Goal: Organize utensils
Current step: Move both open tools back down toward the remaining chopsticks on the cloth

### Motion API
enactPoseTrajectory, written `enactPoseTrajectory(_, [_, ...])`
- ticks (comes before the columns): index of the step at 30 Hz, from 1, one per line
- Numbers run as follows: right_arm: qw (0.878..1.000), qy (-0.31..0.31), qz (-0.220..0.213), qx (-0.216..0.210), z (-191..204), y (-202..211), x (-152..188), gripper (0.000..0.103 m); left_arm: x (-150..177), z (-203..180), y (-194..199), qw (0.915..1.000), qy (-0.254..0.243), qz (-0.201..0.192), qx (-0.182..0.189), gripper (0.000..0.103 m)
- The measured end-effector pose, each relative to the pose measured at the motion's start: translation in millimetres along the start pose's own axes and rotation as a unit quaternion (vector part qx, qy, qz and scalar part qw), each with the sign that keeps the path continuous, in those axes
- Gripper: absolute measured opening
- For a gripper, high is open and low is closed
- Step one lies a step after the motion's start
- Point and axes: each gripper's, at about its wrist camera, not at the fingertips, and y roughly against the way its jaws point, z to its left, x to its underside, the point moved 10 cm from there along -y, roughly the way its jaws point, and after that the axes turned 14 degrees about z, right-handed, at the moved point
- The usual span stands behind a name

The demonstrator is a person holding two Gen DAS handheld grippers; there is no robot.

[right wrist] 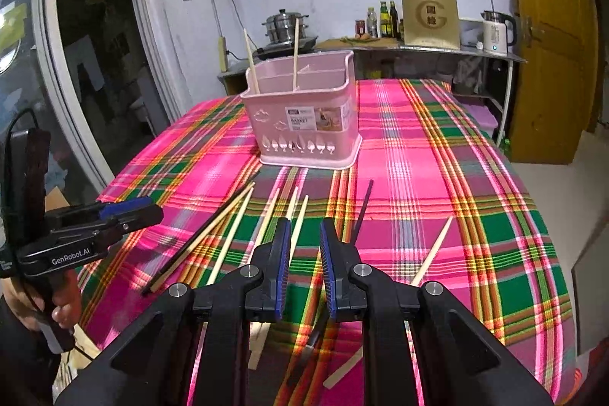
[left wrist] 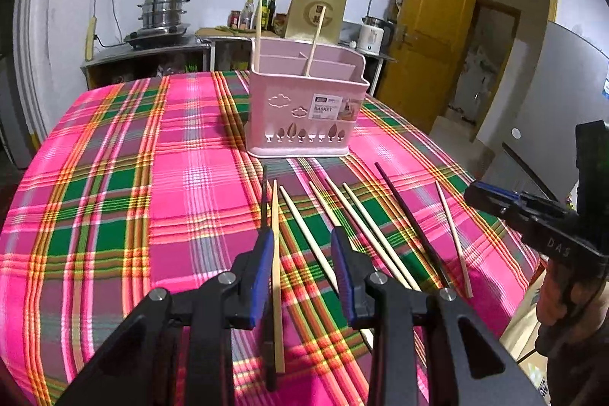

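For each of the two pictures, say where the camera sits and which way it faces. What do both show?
Left wrist: on the left gripper, facing the pink basket over the chopsticks; right gripper at right.
Right wrist: on the right gripper, facing the basket; left gripper and a hand at left.
Shared: basket, chopsticks, plaid tablecloth.

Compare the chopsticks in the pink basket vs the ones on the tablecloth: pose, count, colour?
The chopsticks in the pink basket stand near upright; the loose chopsticks lie flat on the tablecloth.
Basket holds two; many more lie loose.
Basket pair is light wood; the loose set includes dark ones.
Shared: slim tapered sticks.
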Motion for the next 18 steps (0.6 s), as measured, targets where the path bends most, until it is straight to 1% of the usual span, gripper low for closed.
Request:
enactPoseTrajectory(3, [1.000, -0.001, 0.012, 0.004, -2, -12, -2, 0.016, -6, 1, -14, 0.9999, -0.002, 0.015, -0.003, 0.032])
enactPoseTrajectory(10, [0.999, 0.000, 0.038, 0.004, -4, -35, -6, 0.014, -22, -1, -45, 0.9985, -0.025, 0.048, -0.009, 0.032])
enactPoseTrajectory(13, [0.999, -0.001, 0.049, 0.006, -7, -46, -7, 0.014, -28, -3, -56, 0.9978, -0.032, 0.059, -0.003, 0.028])
enactPoseTrajectory(18, [0.998, 0.000, 0.062, 0.007, -7, -58, -10, 0.014, -32, 1, -74, 0.9964, -0.033, 0.078, -0.006, 0.024])
